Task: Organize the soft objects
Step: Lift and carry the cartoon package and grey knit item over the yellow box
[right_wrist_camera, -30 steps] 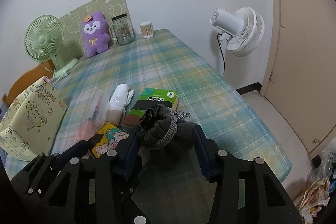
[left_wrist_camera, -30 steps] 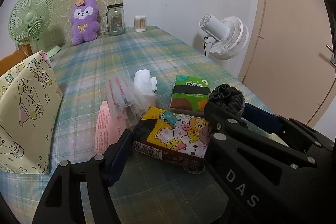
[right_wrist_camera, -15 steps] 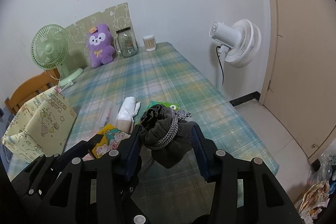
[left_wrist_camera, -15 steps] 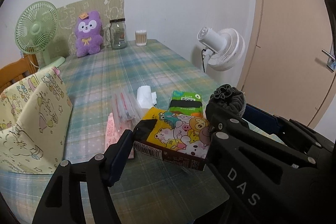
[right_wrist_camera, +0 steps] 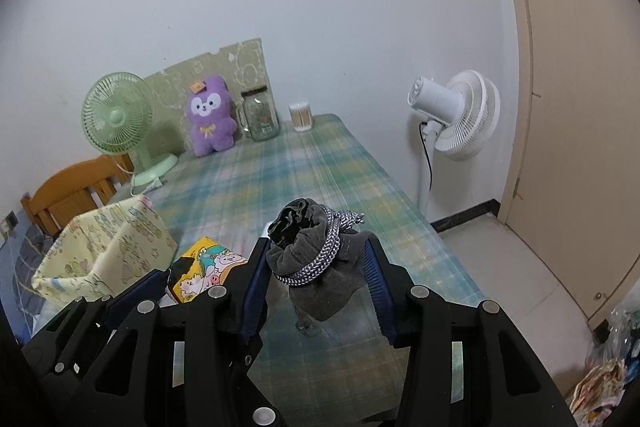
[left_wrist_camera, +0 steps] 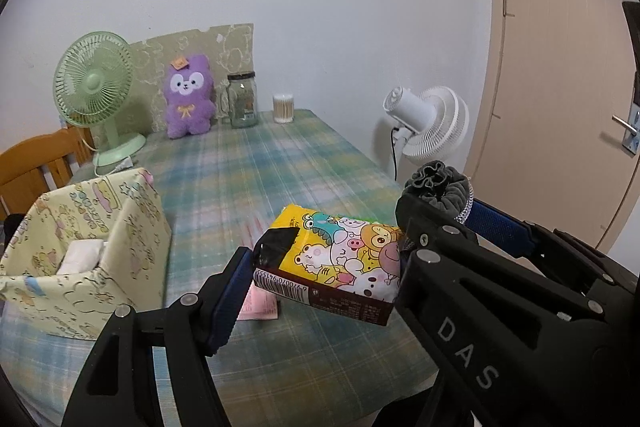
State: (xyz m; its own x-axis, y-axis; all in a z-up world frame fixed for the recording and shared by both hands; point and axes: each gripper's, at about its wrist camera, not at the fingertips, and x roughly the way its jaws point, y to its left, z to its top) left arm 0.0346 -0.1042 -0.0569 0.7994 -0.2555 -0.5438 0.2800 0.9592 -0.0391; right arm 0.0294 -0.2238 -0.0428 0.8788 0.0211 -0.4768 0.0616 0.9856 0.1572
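Note:
My left gripper (left_wrist_camera: pixel 320 267) is shut on a yellow tissue pack (left_wrist_camera: pixel 336 259) printed with cartoon animals, held above the plaid tablecloth (left_wrist_camera: pixel 248 163). In the right wrist view my right gripper (right_wrist_camera: pixel 316 267) is shut on a grey drawstring pouch (right_wrist_camera: pixel 320 259) with a silver cord, also lifted off the table. The pouch (left_wrist_camera: pixel 440 187) shows just right of the tissue pack in the left wrist view, and the tissue pack (right_wrist_camera: pixel 204 263) shows left of the pouch in the right wrist view. A yellow patterned fabric basket (left_wrist_camera: pixel 84 247) stands open at the left with a white soft item (left_wrist_camera: pixel 80 255) inside.
At the far end stand a green desk fan (left_wrist_camera: pixel 96 91), a purple plush (left_wrist_camera: pixel 188 99), a glass jar (left_wrist_camera: pixel 242 103) and a cotton swab tub (left_wrist_camera: pixel 283 107). A pink packet (left_wrist_camera: pixel 260 303) lies under the tissue pack. A white floor fan (left_wrist_camera: pixel 432 123) and a door are right; a wooden chair (left_wrist_camera: pixel 36 163) is left.
Both grippers have risen with the tissue pack and the pouch, and the view has tipped up. The items left on the cloth have dropped behind the held things; the basket's inside now shows.

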